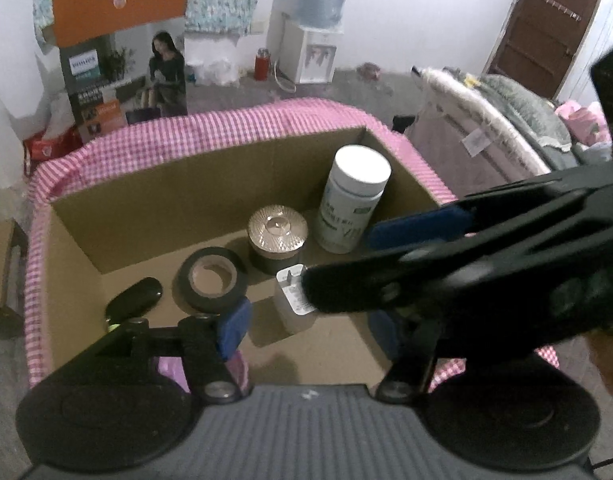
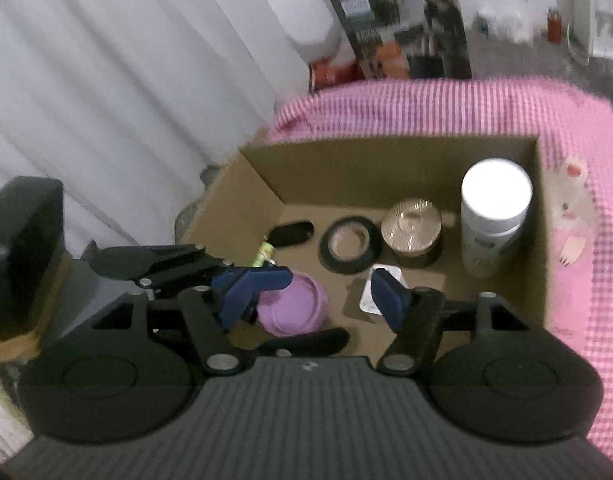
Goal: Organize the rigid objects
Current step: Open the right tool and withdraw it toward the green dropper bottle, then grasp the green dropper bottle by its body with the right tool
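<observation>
My two tongs hang over an open cardboard box (image 2: 242,208) that sits on a pink gingham cloth (image 2: 426,104), with a row of small rigid items on the box floor.

The relation that counts: every item lies ahead of and below both tongs, and the row runs across my view, not away from me. Nearest is a purple round lid (image 2: 296,306), lying flat by the near wall just under my left gripper (image 2: 266,284), which crosses the right-wrist view from the left. The right gripper (image 2: 302,296) hangs right above that lid too, so I judge either hand could reach it.

Both sets of jaws stand about half open and grip nothing; the blue pads touch no item.

From largest to smallest:
- A white pill bottle (image 1: 356,198) stands upright in the far right corner.
- A dark jar with a ribbed gold lid (image 1: 277,240) stands just to its left.
- A roll of black tape (image 1: 212,278) lies flat, its hole facing up.
- A white plug adapter (image 1: 292,300) stands nearest the right tongs.
- A black oval fob (image 1: 134,300) lies far left, its long axis slanting toward the tape.

The row looks orderly already.
</observation>
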`<state>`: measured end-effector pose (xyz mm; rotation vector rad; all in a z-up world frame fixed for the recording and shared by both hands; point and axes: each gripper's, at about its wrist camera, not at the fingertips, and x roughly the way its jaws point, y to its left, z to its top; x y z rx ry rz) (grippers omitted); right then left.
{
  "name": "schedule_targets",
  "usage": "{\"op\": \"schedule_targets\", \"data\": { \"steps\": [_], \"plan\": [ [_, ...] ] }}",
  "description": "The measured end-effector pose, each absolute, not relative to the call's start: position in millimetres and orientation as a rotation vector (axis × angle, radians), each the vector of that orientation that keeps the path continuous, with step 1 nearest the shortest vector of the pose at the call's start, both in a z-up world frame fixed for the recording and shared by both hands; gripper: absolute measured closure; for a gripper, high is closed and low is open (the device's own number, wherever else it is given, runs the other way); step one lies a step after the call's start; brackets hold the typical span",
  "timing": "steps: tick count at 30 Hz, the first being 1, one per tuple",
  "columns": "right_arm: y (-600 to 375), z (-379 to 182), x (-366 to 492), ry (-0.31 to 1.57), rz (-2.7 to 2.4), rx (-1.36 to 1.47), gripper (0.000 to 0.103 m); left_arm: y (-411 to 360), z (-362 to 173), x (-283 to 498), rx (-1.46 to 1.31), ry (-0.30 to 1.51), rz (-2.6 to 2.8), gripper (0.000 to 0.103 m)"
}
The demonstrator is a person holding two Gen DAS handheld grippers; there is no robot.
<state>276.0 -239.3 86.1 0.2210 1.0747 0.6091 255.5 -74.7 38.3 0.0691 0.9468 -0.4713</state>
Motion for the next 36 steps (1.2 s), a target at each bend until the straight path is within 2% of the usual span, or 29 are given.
{"op": "schedule_targets", "data": {
  "steps": [6,11,17,27,36],
  "plan": [
    [-265,122,235,0.953,0.599,0.290,0.031,-61,57,222,0.074,0.873,-0.481,0.033],
    [-263,131,215,0.917,0.570,0.225,0.031,-49,60,201,0.081,0.827,-0.457,0.033],
    [-253,121,225,0.960,0.561,0.200,0.036,-18,53,176,-0.019,0.787,-0.420,0.033],
    [-230,96,239,1.025,0.561,0.174,0.049,6,27,129,-0.020,0.720,-0.388,0.029],
    [-229,95,185,0.940,0.587,0.247,0.047,-8,-6,109,0.052,0.700,-0.458,0.027]
  ]
}}
